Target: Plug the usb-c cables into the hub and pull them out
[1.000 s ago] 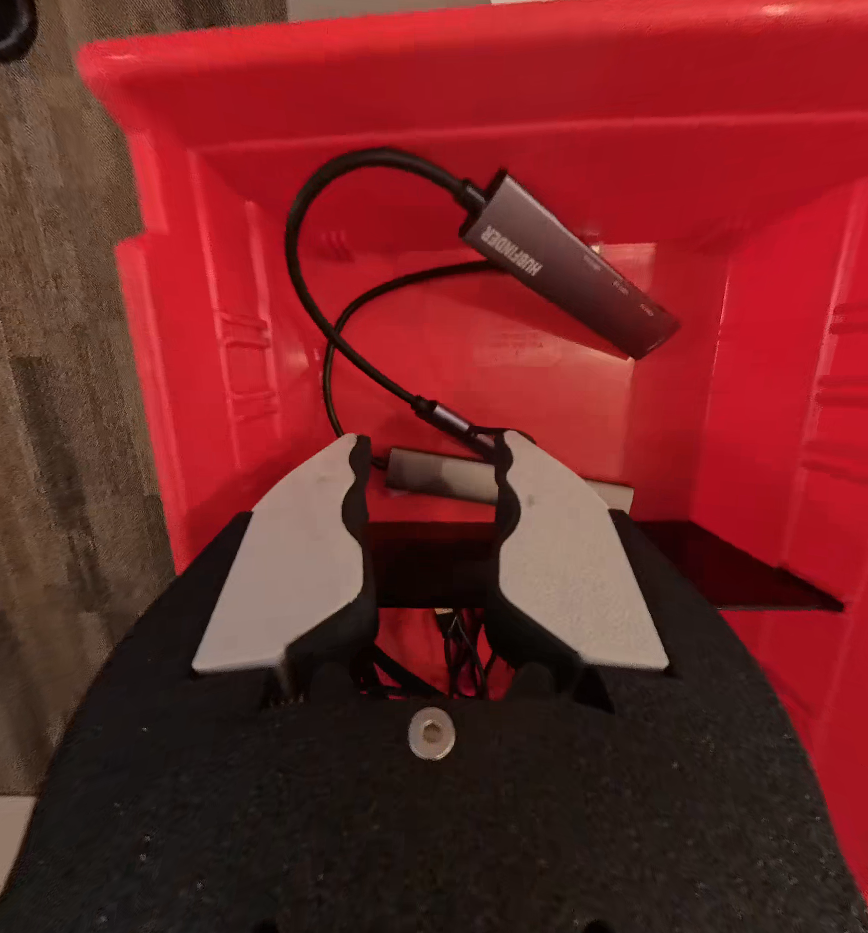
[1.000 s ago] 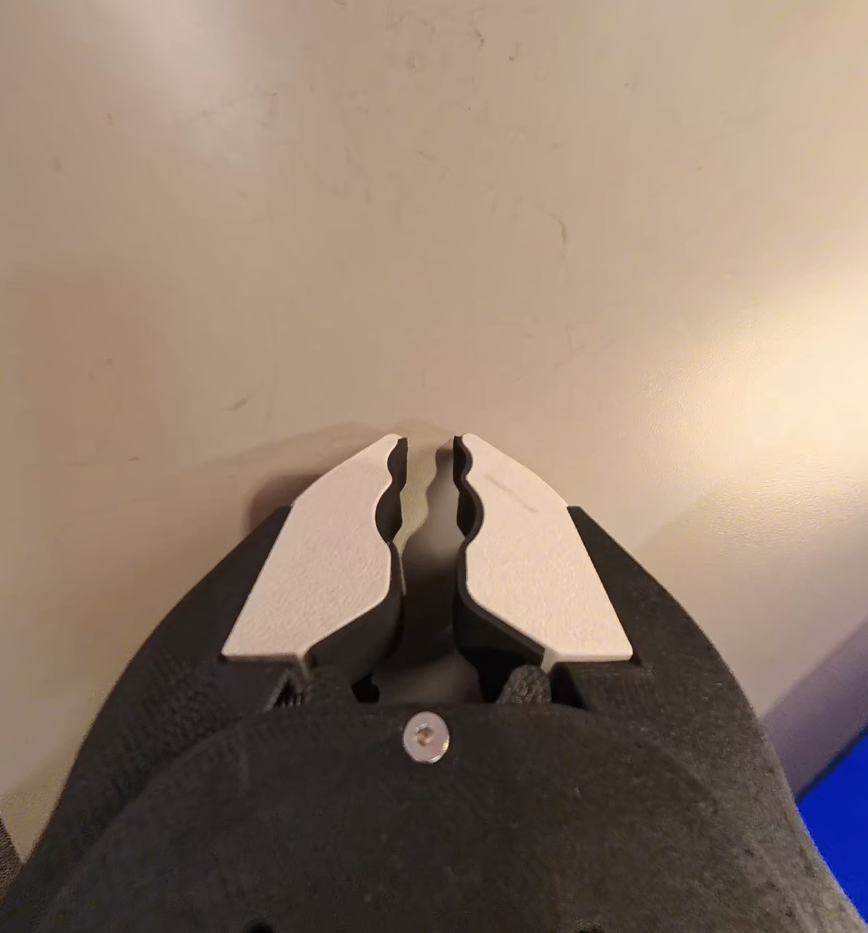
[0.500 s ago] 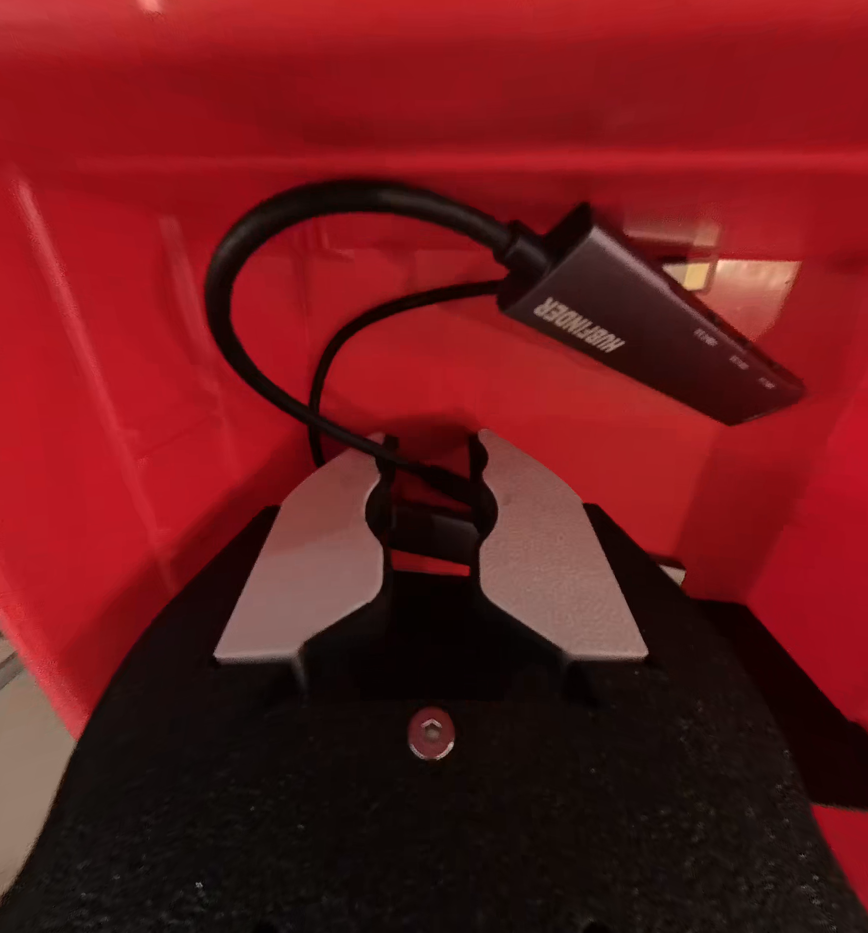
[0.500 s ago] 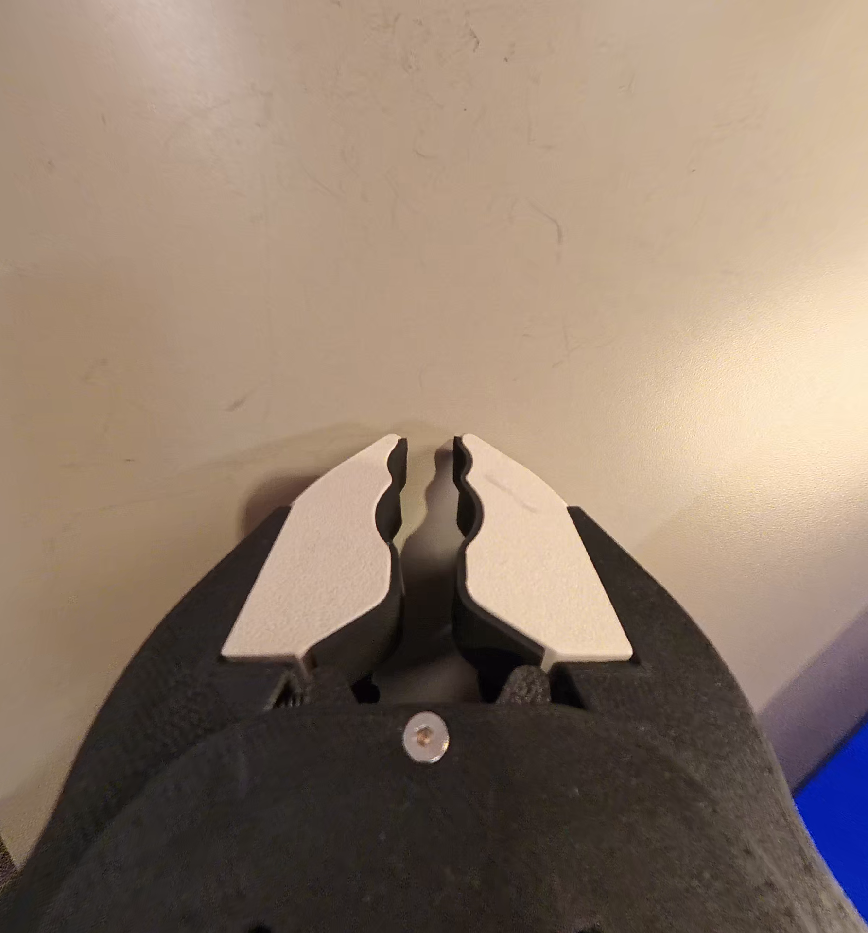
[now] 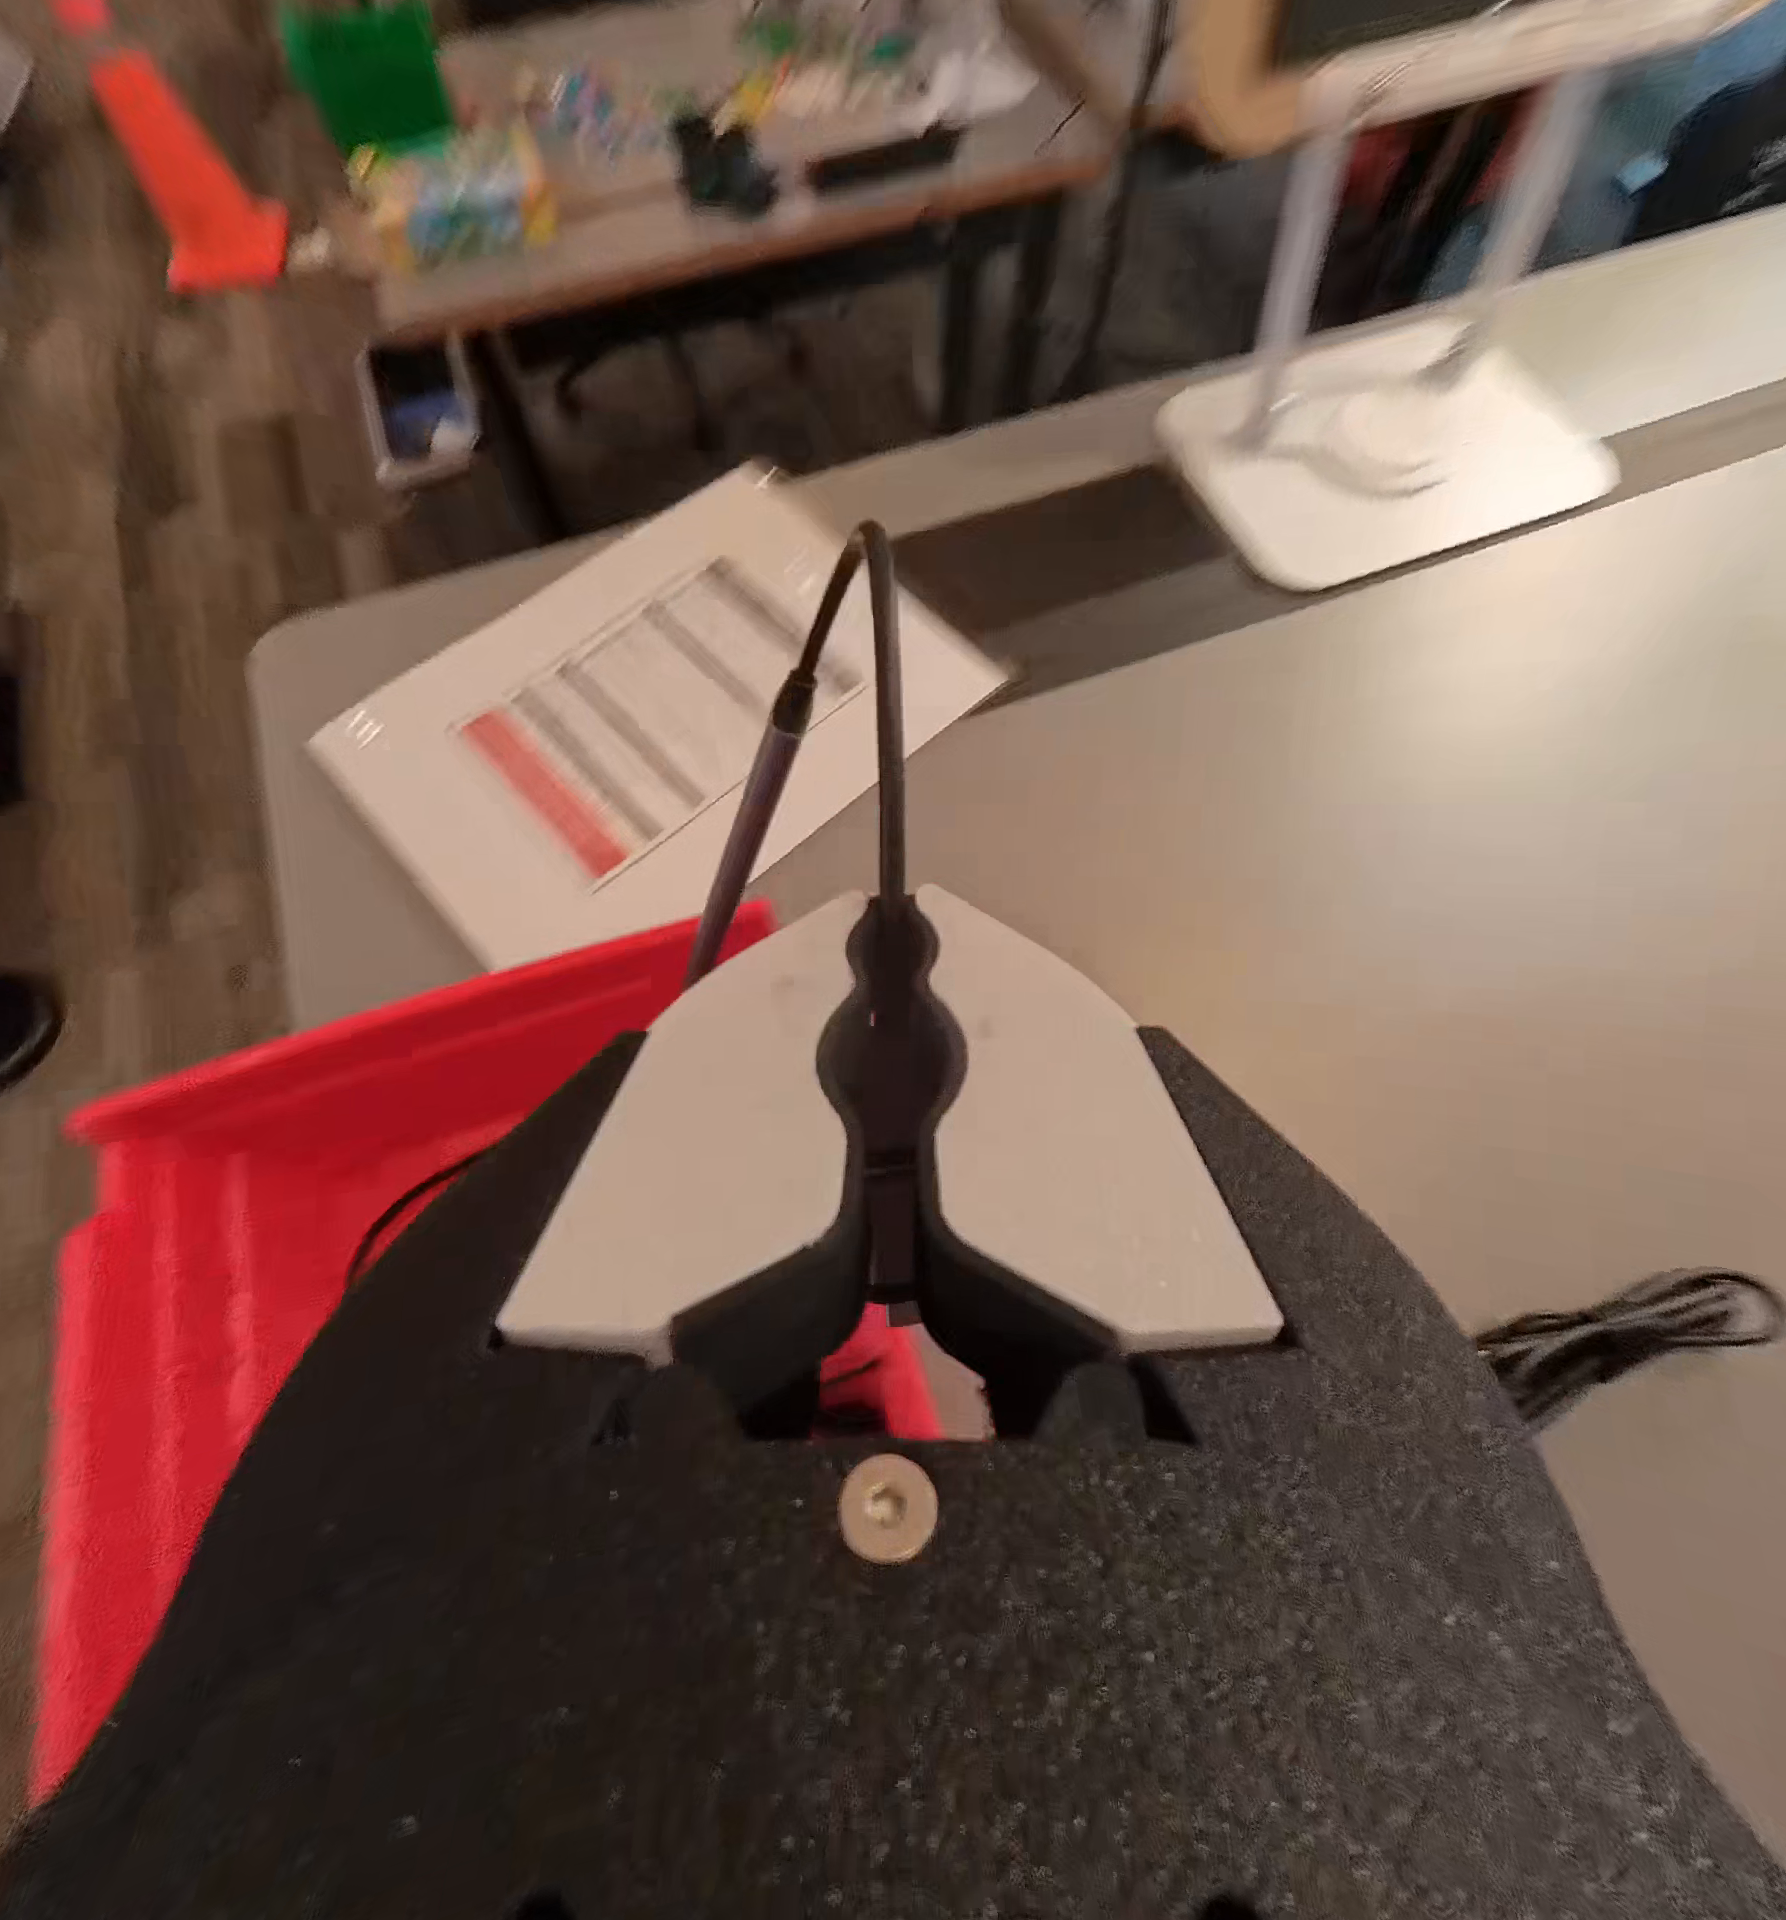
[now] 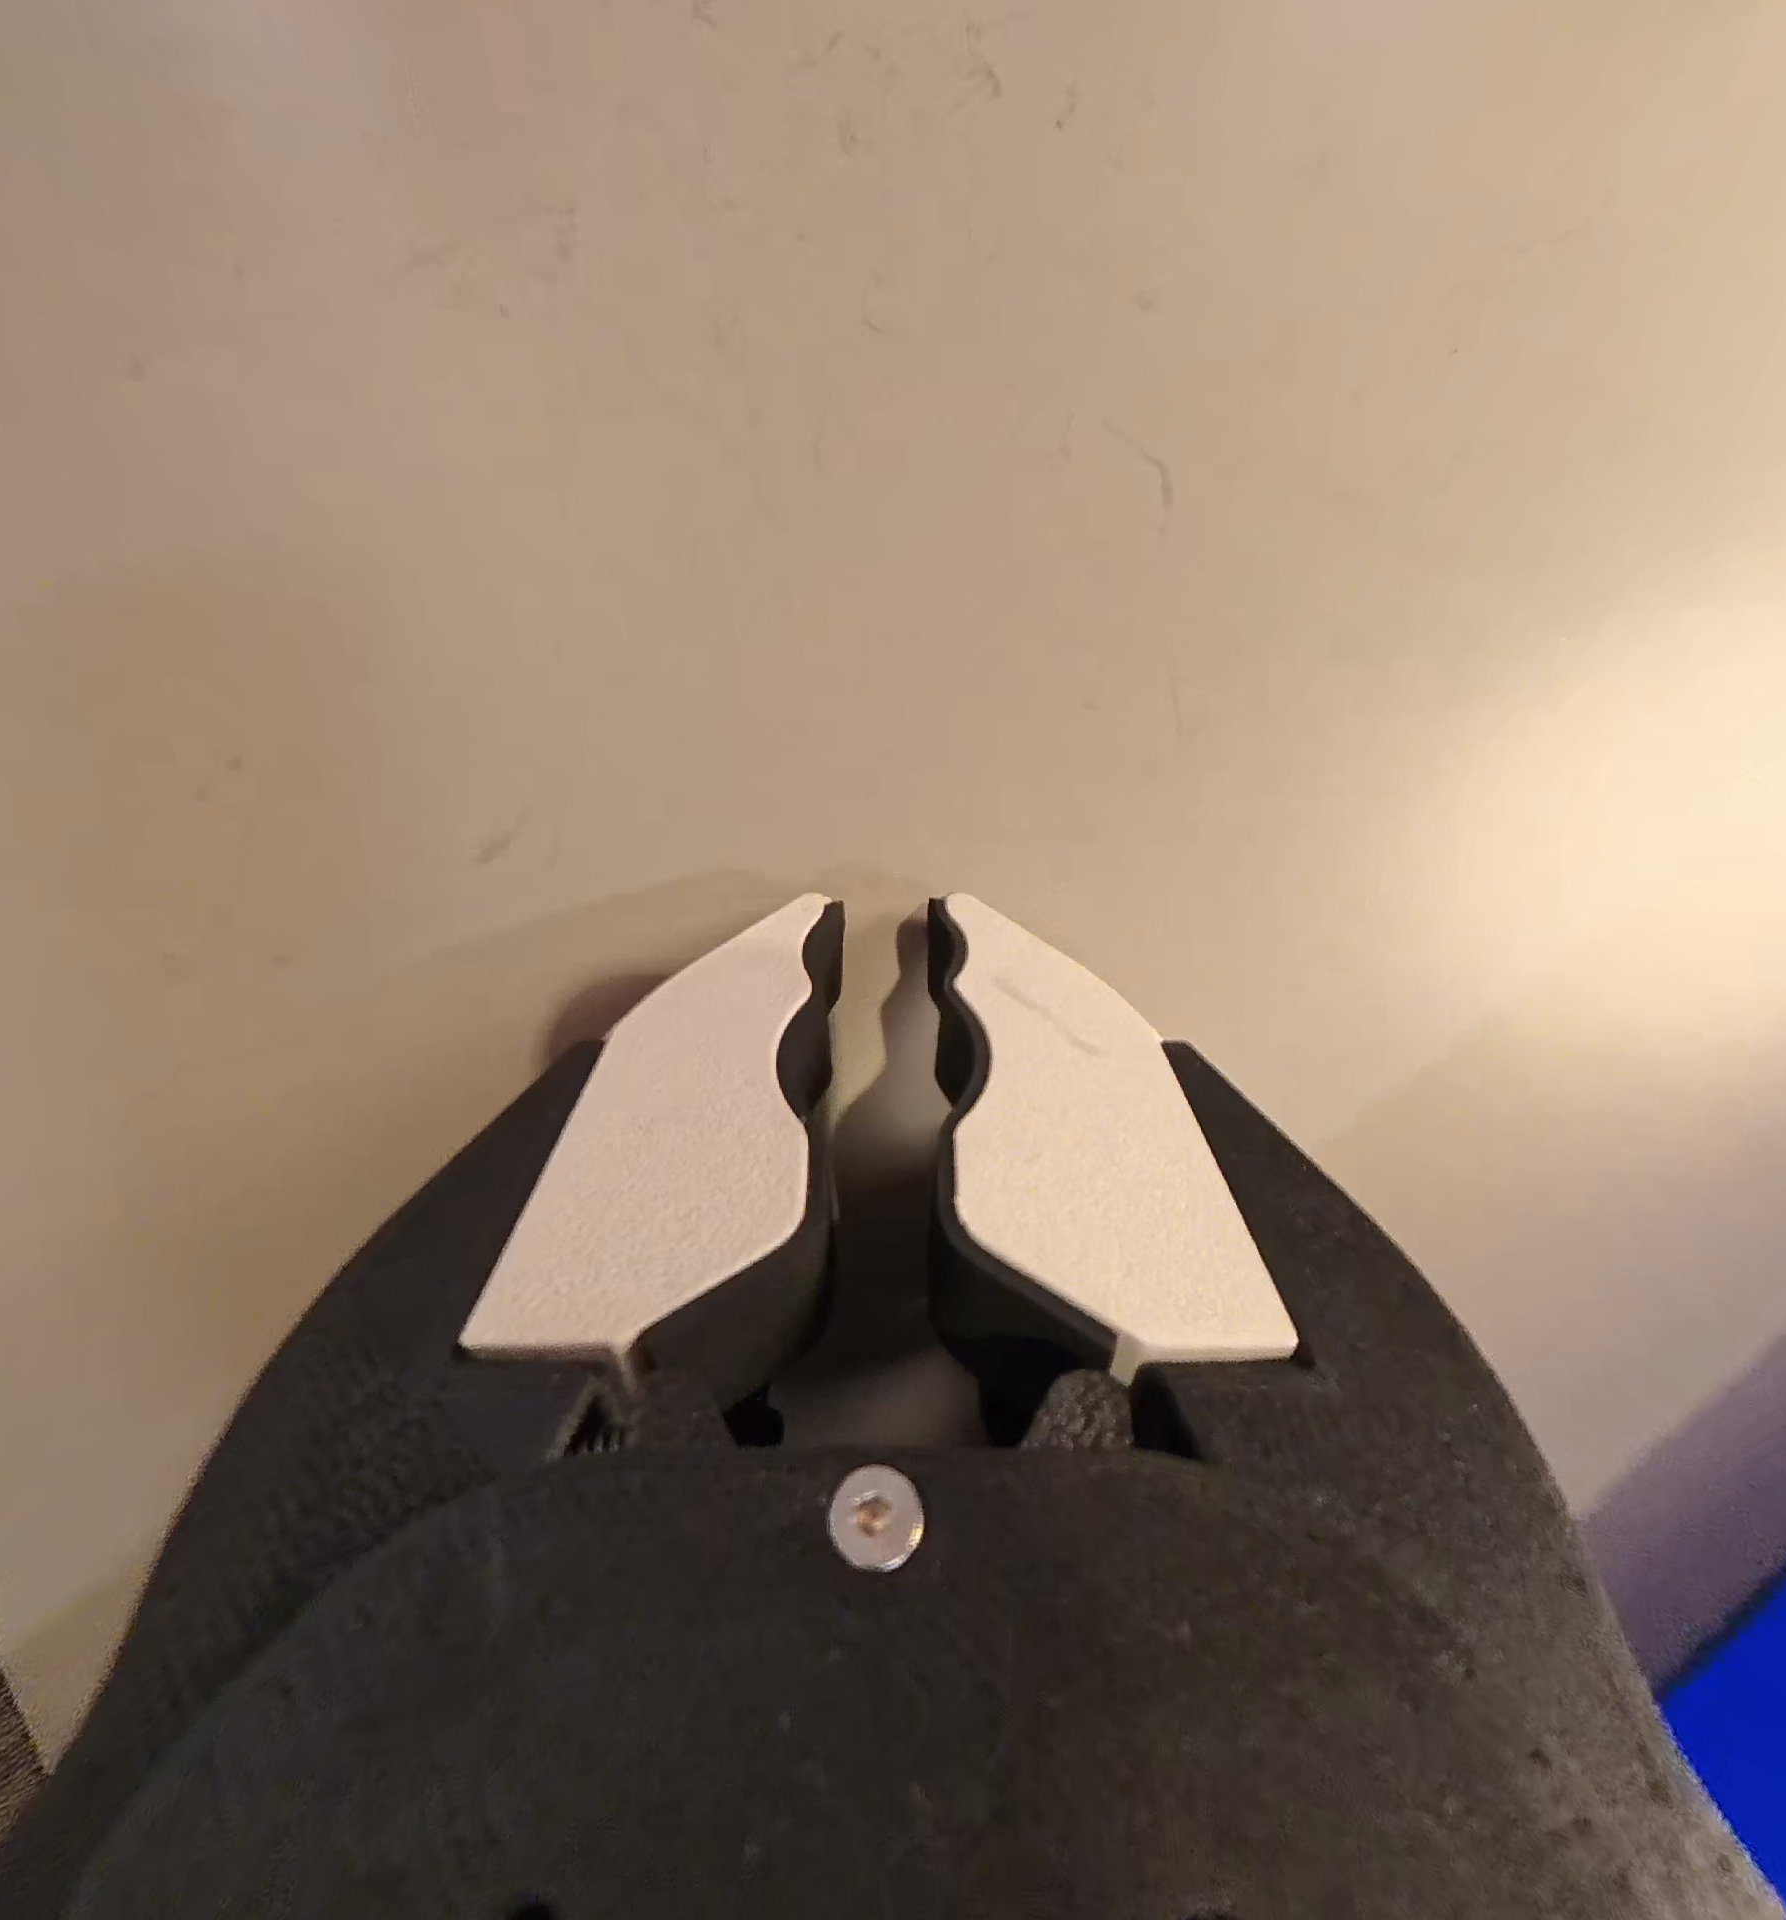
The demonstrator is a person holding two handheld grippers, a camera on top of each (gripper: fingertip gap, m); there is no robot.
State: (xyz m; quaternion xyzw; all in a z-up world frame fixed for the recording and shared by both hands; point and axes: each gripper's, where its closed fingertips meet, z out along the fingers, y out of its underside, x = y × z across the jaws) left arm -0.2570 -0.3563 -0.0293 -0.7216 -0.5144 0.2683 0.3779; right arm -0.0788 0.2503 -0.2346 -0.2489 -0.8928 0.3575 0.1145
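While left tool (image 5: pixel 890 914) clamps the cable (image 5: pixel 890 727) running straight ahead, hub (image 5: pixel 749 831) dangling end-down, right tool (image 6: pixel 886 914) slightly parted, empty

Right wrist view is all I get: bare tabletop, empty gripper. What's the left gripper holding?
Observer: The left gripper is shut on the plug end of the hub's attached cable.
Operator: Where's the hub itself?
Observer: The hub hangs edge-on from that cable's loop, just past the fingertips and above the red bin. Its lower end is hidden behind the gripper.
Operator: Any other usb-c cable in sight?
Observer: A black cord bundle lies on the table to the left gripper's right. Its connectors are too blurred to identify.
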